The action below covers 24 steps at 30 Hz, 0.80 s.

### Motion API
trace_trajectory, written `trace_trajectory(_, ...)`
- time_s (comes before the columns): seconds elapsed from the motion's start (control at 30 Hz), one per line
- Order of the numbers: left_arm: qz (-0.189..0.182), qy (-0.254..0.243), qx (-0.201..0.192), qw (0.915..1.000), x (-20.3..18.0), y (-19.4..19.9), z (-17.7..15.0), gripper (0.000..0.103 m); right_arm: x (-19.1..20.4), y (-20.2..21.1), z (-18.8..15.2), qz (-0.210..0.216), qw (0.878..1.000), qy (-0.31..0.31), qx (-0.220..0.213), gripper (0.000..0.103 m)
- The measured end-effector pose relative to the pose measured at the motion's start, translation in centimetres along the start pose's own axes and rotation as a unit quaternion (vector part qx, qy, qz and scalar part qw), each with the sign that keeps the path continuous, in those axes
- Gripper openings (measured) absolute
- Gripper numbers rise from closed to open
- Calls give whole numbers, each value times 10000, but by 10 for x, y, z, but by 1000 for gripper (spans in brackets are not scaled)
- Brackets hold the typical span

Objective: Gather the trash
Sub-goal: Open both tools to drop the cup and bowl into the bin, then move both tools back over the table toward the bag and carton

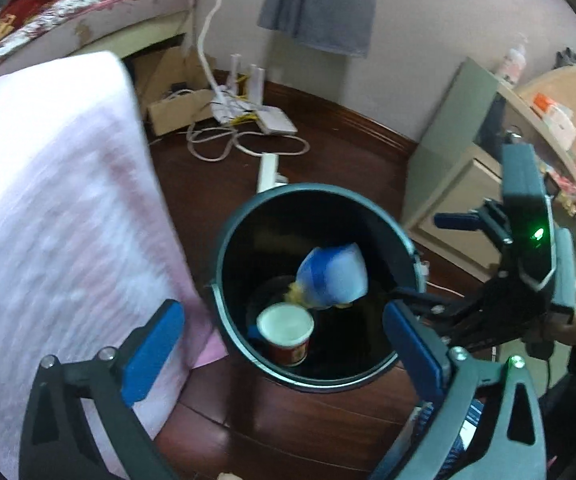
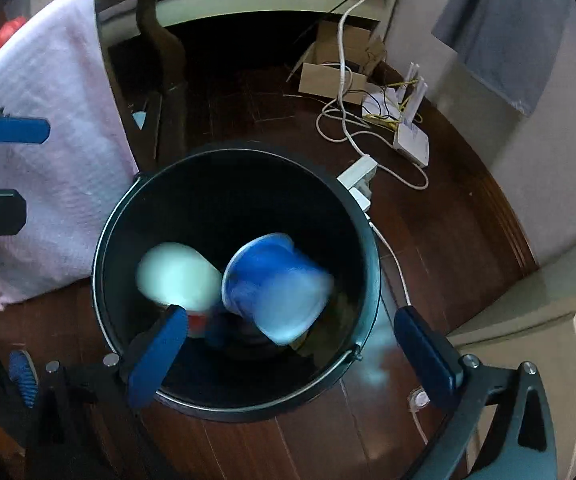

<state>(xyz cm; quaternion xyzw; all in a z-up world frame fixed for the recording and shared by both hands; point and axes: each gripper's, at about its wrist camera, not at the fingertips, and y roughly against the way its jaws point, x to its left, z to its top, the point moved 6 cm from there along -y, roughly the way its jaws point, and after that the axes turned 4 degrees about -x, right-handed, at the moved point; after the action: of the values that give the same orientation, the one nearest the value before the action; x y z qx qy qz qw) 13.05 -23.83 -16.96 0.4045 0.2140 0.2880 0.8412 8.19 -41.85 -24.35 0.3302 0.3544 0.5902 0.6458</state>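
a: left wrist view first. why are your left gripper jaws spread with nothing between them?

b: because the load is already in the bin. the blue pads stand wide apart over the trash bin, and the red paper cup sits upright inside it, near the close wall. the blue-and-white cup lies tilted beside it, higher in the bin, blurred; you cannot tell whether it is resting or in the air.

a: and the other tool at the right edge?

b: that is your right gripper, seen from the side, also over the rim. you hold both above the opening so that anything released lands inside, not on the wood floor.

a: now the right wrist view.

b: the right gripper is likewise spread, pads clear of everything. the bin fills the centre directly below. the blue-and-white cup and the pale-mouthed cup both lie within its wall, smeared. the white cloth hangs just beside the bin, touching its rim or nearly so; keep the pads off it.

a: status?

b: judged from this, both cups are deposited and neither tool holds anything.
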Motion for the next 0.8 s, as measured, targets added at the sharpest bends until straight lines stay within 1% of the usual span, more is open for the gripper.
trace_trajectory(0.1, 340, 97, -97, 9993, 10, 5, -6, 102, -2, 3, -1, 49, 9999, -96, -23, 103)
trace_trajectory(0.2, 512, 272, -192, 9981, 19, 14, -10, 102, -1, 9, 0, -33, 9999, -136, -73, 103)
trace_trajectory(0.3, 661, 346, -288, 9968, 25, 21, -11, 102, 2, 19, 6, -69, 9996, -209, -153, 103)
trace_trajectory(0.57, 869, 453, -456, 9941, 36, 50, -20, 102, 16, 48, 20, -247, 9990, -136, -349, 103)
trace_trajectory(0.8, 994, 479, -698, 9914, 38, 79, -17, 102, 30, 76, 42, -263, 9969, -229, -704, 103)
